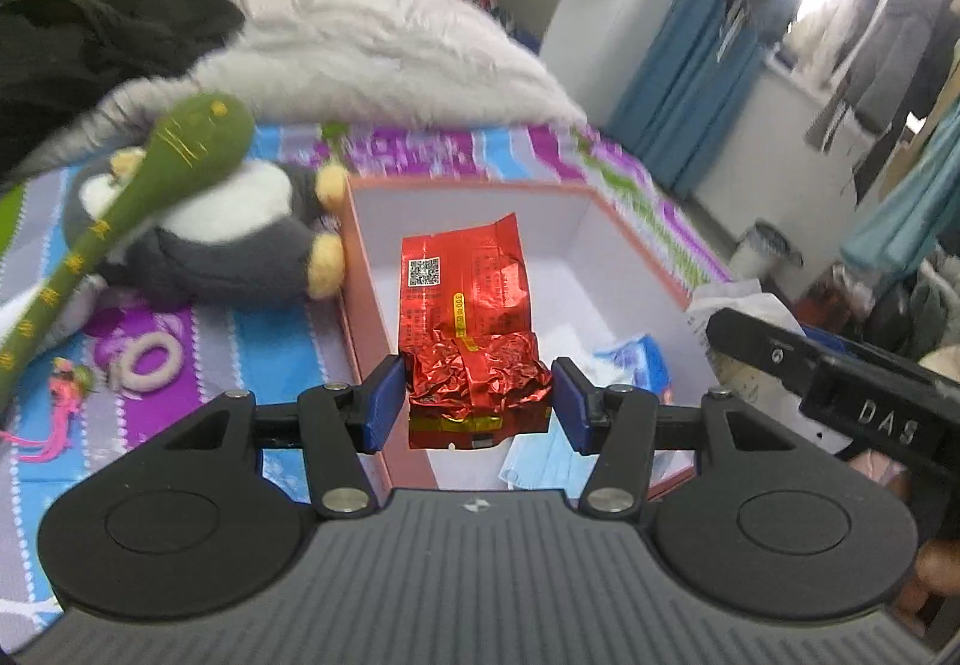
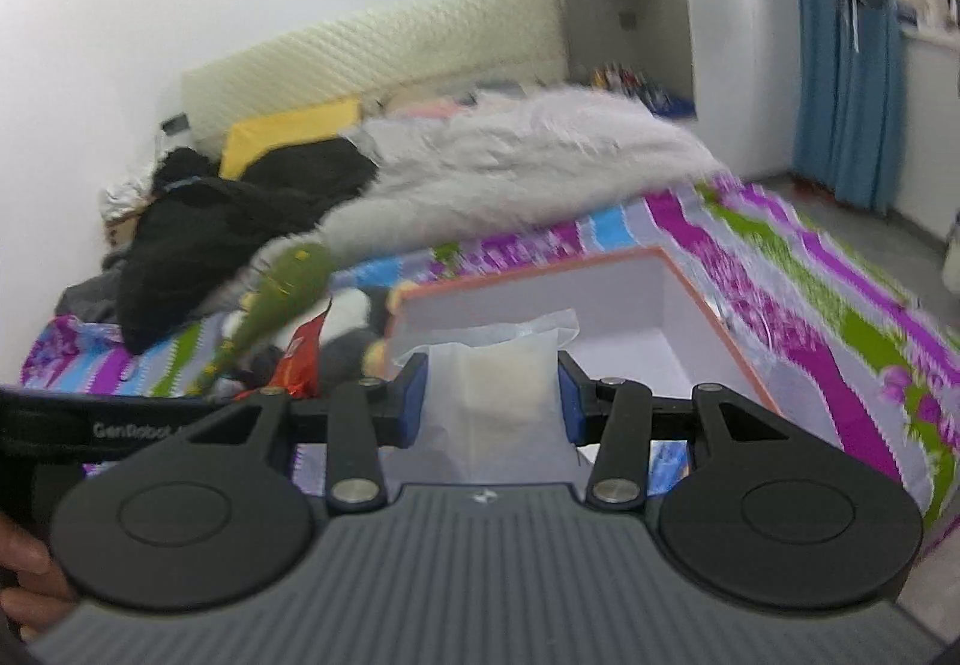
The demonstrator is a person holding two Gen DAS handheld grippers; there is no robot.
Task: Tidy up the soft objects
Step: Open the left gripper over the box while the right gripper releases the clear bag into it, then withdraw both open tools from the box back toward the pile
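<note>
My left gripper is shut on a crinkled red foil packet and holds it over the open pink-rimmed box with white walls on the bed. Blue packets and a face mask lie in the box. My right gripper is shut on a white translucent pouch, held in front of the same box. The red packet shows at the left in the right wrist view. A grey and white plush toy and a green plush stick lie left of the box.
The bed has a striped purple, blue and green sheet. A fluffy grey blanket and black clothes lie behind the box. A white ring and a pink tassel lie on the sheet. The right gripper's body is at right.
</note>
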